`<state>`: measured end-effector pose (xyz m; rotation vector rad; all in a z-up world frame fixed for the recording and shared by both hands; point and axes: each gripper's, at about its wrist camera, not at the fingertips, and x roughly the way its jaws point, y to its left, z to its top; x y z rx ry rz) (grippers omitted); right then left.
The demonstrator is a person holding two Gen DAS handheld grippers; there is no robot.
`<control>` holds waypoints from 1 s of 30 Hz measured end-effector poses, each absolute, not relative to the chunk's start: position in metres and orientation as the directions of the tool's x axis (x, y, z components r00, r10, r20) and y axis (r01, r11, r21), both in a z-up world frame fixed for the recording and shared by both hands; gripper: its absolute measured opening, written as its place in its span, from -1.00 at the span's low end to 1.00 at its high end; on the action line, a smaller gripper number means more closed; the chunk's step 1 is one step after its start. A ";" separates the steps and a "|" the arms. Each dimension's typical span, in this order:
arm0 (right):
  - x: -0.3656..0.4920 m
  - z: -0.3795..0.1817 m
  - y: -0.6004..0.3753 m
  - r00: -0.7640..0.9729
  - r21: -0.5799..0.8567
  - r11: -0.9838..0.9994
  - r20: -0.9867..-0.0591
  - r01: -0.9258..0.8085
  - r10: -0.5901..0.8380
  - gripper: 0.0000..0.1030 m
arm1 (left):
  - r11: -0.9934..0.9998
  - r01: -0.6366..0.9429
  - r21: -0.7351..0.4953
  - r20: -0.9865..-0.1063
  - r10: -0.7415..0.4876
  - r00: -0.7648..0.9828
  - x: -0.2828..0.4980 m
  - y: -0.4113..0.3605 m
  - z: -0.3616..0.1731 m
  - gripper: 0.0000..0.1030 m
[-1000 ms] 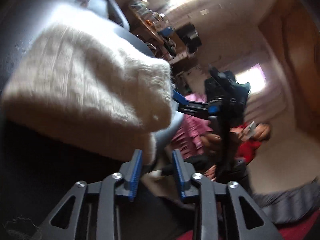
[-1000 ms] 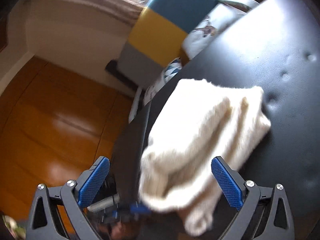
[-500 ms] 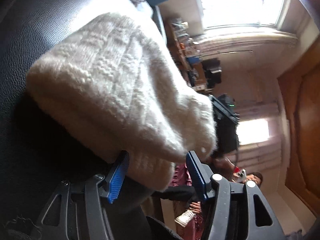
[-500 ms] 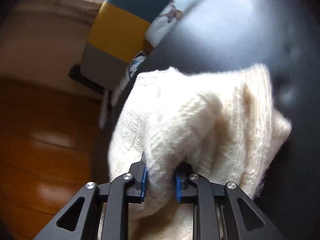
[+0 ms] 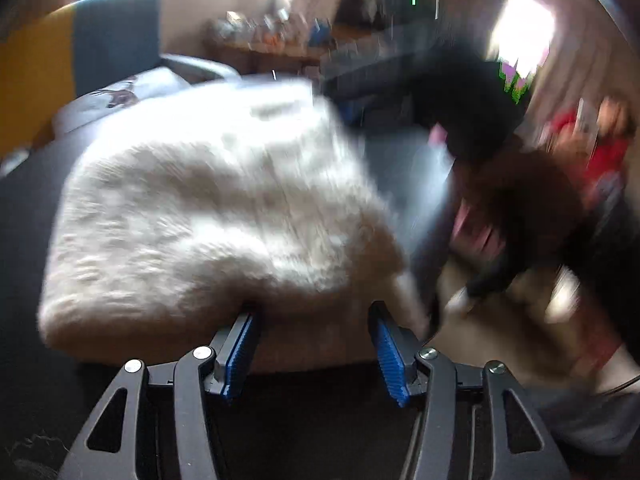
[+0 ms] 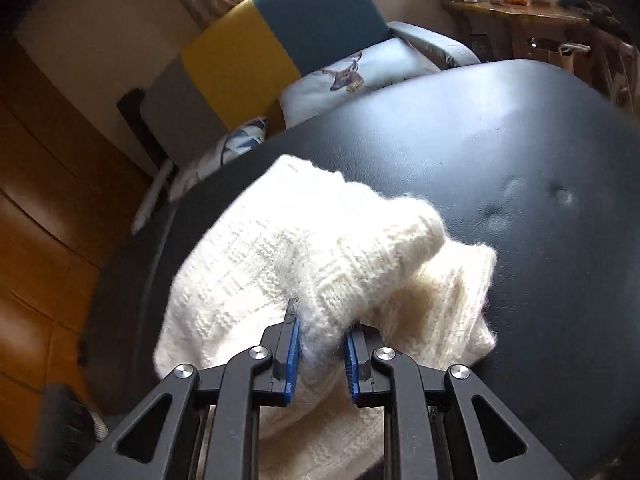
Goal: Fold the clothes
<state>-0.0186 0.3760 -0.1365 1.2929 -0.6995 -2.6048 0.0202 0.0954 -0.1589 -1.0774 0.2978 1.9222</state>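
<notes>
A cream knitted sweater [image 6: 320, 248] lies folded in a thick bundle on a black leather surface [image 6: 520, 140]. My right gripper [image 6: 322, 356] is shut on a fold at the bundle's near edge, with fuzzy knit pinched between the blue pads [image 6: 291, 354]. The left wrist view is motion-blurred. There the sweater [image 5: 208, 208] fills the left half, and my left gripper [image 5: 316, 352] stands open at its near edge, fingers spread with the lower layer of knit between them. A dark blur [image 5: 472, 100] beyond the sweater looks like the other gripper, with a hand [image 5: 520, 208] below it.
Behind the black surface stands an armchair [image 6: 280, 40] in yellow, teal and grey, holding a deer-print cushion [image 6: 360, 76]. A wooden table with jars [image 6: 512, 4] is at the far right. Wooden flooring [image 6: 44, 208] lies to the left. A person in red [image 5: 600, 148] sits at the right.
My left gripper opened wider over the second and swung round to face the sweater's edge. My right gripper closed on the sweater's fold and still holds it, now drawn back a little.
</notes>
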 end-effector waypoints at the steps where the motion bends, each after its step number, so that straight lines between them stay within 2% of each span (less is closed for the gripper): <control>1: -0.013 -0.126 0.379 -0.640 0.481 -0.875 -0.688 -0.050 -0.342 -0.63 | -0.577 -0.799 -0.168 -0.787 0.567 -0.244 0.024 0.102 -0.164 0.09; 3: 0.004 -0.103 0.381 -0.683 0.478 -0.878 -0.644 -0.007 -0.345 -0.63 | -0.579 -0.799 -0.159 -0.797 0.554 -0.243 0.028 0.106 -0.168 0.10; 5: 0.005 -0.101 0.379 -0.690 0.405 -0.914 -0.664 -0.006 -0.289 -0.63 | -0.582 -0.790 -0.192 -0.798 0.561 -0.220 0.023 0.104 -0.167 0.10; 9: 0.007 -0.168 0.392 -0.555 0.315 -0.943 -0.806 -0.108 -0.205 -0.64 | -0.582 -0.794 -0.174 -0.807 0.547 -0.223 0.033 0.104 -0.168 0.10; 11: 0.015 -0.175 0.409 -0.586 0.389 -0.909 -0.775 -0.147 -0.237 -0.67 | -0.591 -0.786 -0.180 -0.811 0.541 -0.221 0.034 0.105 -0.168 0.10; 13: 0.016 -0.171 0.410 -0.597 0.398 -0.905 -0.767 -0.153 -0.236 -0.62 | -0.598 -0.776 -0.198 -0.811 0.545 -0.213 0.032 0.104 -0.168 0.11; 16: 0.026 -0.164 0.417 -0.618 0.495 -0.857 -0.722 -0.146 -0.312 -0.36 | -0.605 -0.768 -0.209 -0.809 0.548 -0.212 0.033 0.102 -0.168 0.12; 20: 0.055 -0.154 0.428 -0.662 0.732 -0.671 -0.563 -0.120 -0.495 0.33 | -0.615 -0.763 -0.201 -0.800 0.552 -0.234 0.039 0.101 -0.168 0.15; 21: 0.061 -0.154 0.424 -0.664 0.795 -0.598 -0.500 -0.097 -0.557 0.41 | -0.616 -0.762 -0.198 -0.800 0.551 -0.238 0.041 0.101 -0.168 0.16; 23: 0.067 -0.159 0.413 -0.656 0.854 -0.514 -0.433 -0.079 -0.618 0.72 | -0.616 -0.760 -0.207 -0.797 0.557 -0.234 0.047 0.104 -0.167 0.16; 26: 0.060 -0.172 0.388 -0.642 0.897 -0.436 -0.376 -0.072 -0.668 0.75 | -0.616 -0.758 -0.217 -0.792 0.564 -0.232 0.050 0.105 -0.160 0.18; 29: 0.034 -0.179 0.362 -0.629 0.869 -0.487 -0.426 -0.085 -0.650 0.75 | -0.620 -0.755 -0.216 -0.793 0.562 -0.235 0.044 0.101 -0.159 0.19; 30: 0.025 -0.182 0.354 -0.625 0.859 -0.504 -0.443 -0.090 -0.643 0.59 | -0.623 -0.752 -0.216 -0.793 0.561 -0.236 0.037 0.107 -0.163 0.20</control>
